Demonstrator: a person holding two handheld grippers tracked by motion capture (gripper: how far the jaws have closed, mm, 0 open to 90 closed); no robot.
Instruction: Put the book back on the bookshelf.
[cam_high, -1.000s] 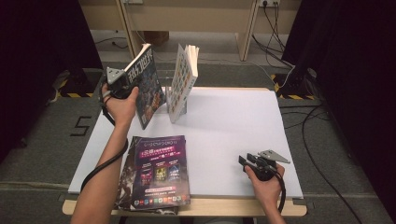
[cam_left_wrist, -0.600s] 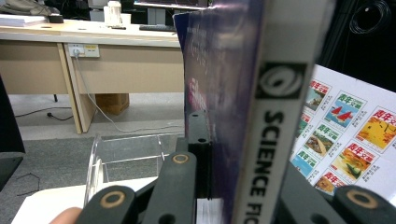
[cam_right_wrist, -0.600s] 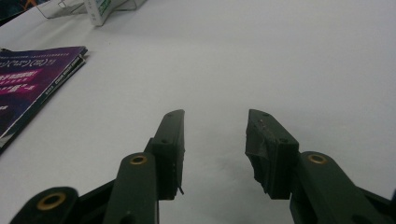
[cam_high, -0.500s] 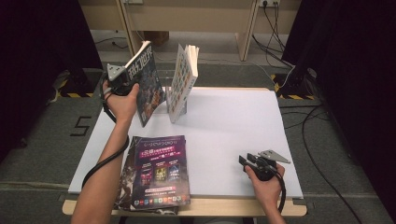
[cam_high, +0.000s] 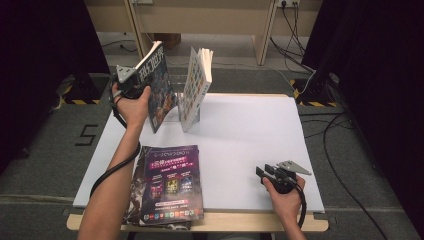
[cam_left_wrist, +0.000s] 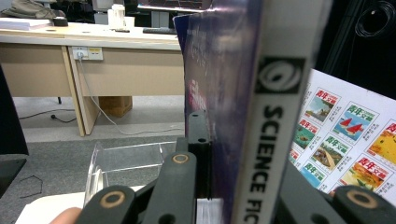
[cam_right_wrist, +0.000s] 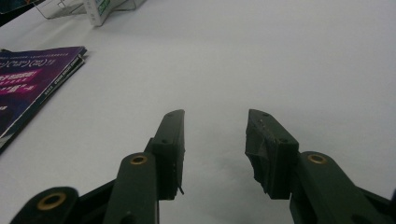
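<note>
My left gripper is raised over the table's back left and shut on a dark magazine, which it holds on edge and tilted. In the left gripper view the jaws of that gripper clamp the magazine's white spine, printed "SCIENCE FIC". Just right of it a second magazine with small colourful covers stands in a clear acrylic stand. My right gripper rests on the white table near the front right, open, with nothing between its fingers.
A stack of purple magazines lies flat at the front left, overhanging the table's front edge; its corner shows in the right gripper view. White tabletop stretches between the stand and my right gripper. Desks and cables lie beyond the table.
My left gripper has lifted the dark magazine slightly higher beside the stand. The right gripper has stayed where it was.
</note>
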